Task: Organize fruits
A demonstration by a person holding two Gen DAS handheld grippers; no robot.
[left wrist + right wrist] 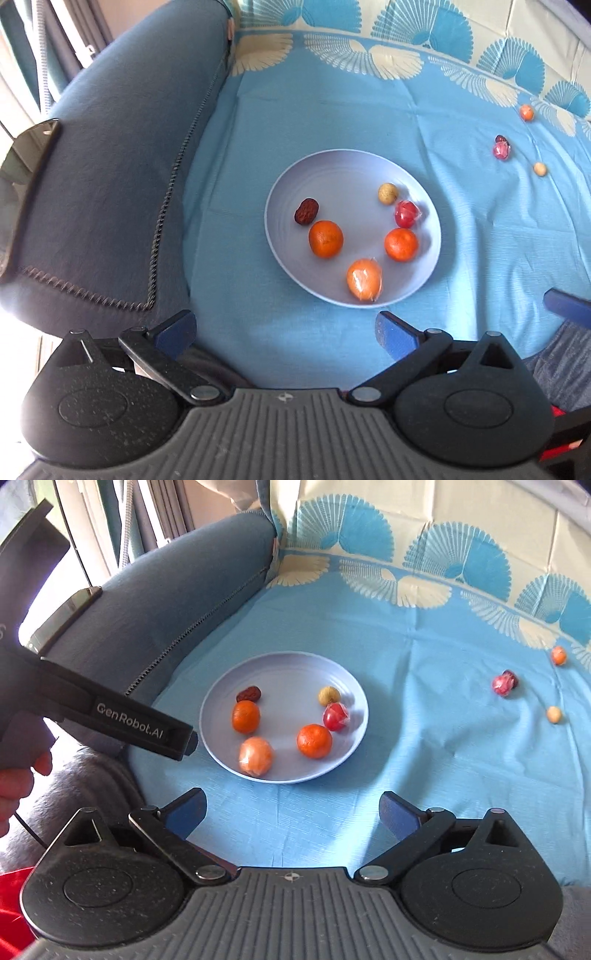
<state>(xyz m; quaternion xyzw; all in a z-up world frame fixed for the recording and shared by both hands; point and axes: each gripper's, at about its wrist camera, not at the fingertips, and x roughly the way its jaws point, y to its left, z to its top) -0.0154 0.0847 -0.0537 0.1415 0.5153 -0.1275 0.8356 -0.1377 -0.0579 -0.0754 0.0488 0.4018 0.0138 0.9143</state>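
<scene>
Near the plate (280, 254), held both grippers (284, 332) (293, 810) wide apart and empty; best reached gently far right for the loose fruits (504, 683).

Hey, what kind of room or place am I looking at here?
Probably a home bedroom or living room: a light blue fan-patterned cotton sheet covers a soft surface, a padded grey-blue upholstered armrest edges it, and curtains hang behind. A pale lilac round plate of fruit sits on the sheet.

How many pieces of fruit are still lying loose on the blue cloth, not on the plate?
4, far right of the plate: a small orange, a dark date behind a wrapped red fruit, and a pale round fruit.
</scene>
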